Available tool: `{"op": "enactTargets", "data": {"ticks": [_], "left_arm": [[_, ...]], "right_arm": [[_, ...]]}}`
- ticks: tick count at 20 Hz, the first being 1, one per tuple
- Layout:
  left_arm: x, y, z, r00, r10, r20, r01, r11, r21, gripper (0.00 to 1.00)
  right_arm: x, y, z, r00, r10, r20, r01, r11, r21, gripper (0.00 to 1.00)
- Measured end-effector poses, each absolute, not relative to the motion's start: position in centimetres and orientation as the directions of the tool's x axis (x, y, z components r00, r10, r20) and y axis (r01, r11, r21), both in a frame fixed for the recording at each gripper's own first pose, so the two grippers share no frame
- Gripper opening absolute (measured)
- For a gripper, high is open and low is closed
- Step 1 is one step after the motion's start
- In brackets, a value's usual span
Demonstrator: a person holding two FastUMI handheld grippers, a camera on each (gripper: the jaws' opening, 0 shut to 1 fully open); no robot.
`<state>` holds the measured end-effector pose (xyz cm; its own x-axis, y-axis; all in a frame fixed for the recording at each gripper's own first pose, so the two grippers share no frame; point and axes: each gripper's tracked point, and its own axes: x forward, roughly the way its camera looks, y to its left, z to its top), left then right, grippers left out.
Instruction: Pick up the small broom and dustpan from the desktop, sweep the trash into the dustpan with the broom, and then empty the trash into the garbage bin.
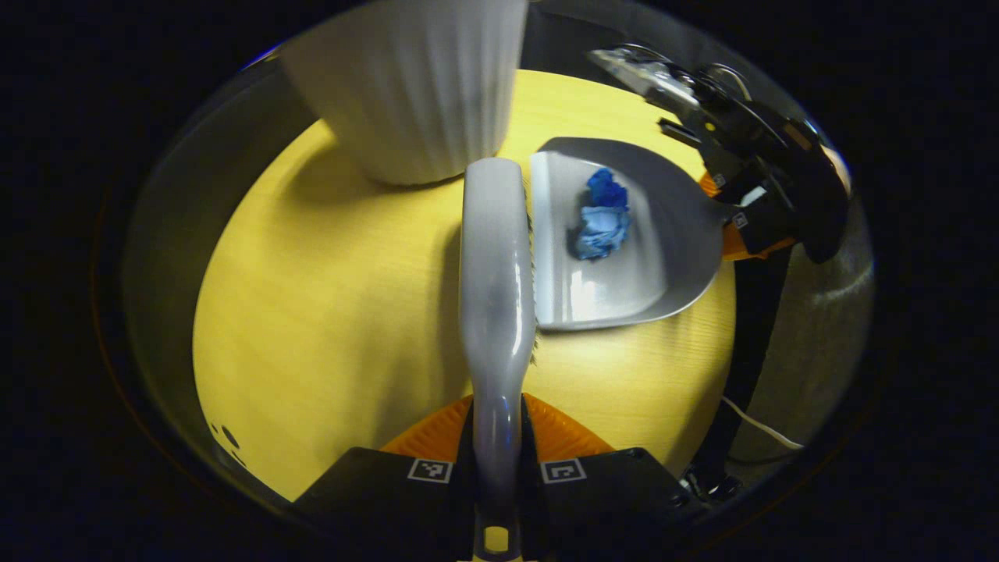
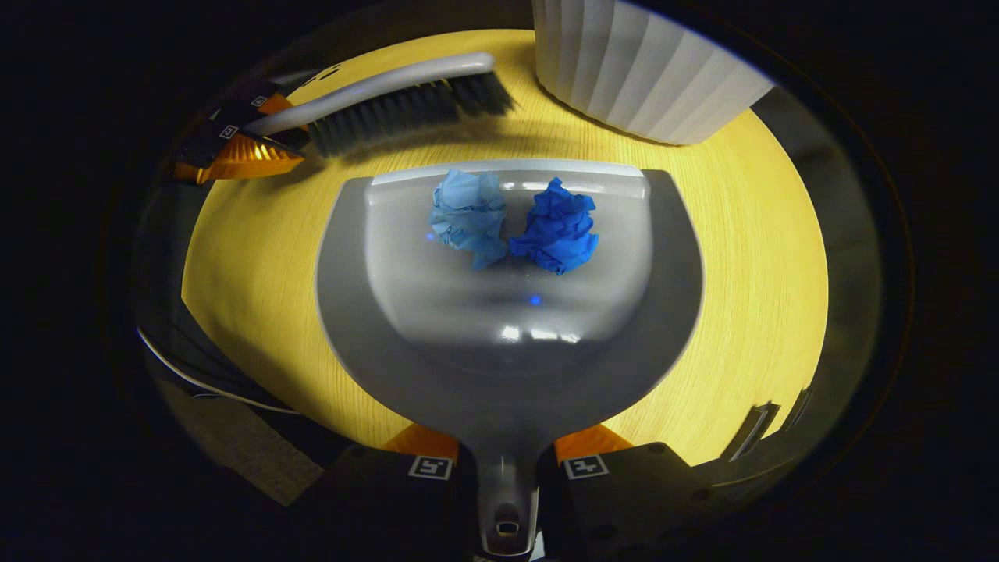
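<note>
Left tool (image 1: 496,468): black body, square coded markers, ribbed orange plates.

A grey plastic hand broom (image 1: 496,281) is clamped by its handle between the left gripper (image 1: 496,472) fingers, its bristles just beside the lip of a grey plastic dustpan (image 1: 624,234) on the round yellow wooden tabletop (image 1: 328,312). Crumpled blue paper (image 1: 601,215) is seen inside the dustpan, whose handle end is met by the right gripper (image 1: 737,215). A white ribbed bin (image 1: 414,86) is noted behind the broom tip.

my left gripper view looks close down along the broom (image 1: 496,297); my right gripper view along the dustpan (image 2: 511,312), broom at 11 o'clock; both share the tabletop (image 1: 328,312).
</note>
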<state>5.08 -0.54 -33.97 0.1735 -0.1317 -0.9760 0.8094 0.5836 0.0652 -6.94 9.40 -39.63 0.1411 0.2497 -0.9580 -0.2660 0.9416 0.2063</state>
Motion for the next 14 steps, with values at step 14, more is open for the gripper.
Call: {"op": "enactTargets", "data": {"ticks": [14], "left_arm": [[4.1,6.4,-37.6,0.236,0.019,-0.971,0.577,0.801,0.157,0.27]], "right_arm": [[-7.0,9.5,-39.5,0.148,0.237,-0.960,-0.217,0.955,0.202,0.45]]}}
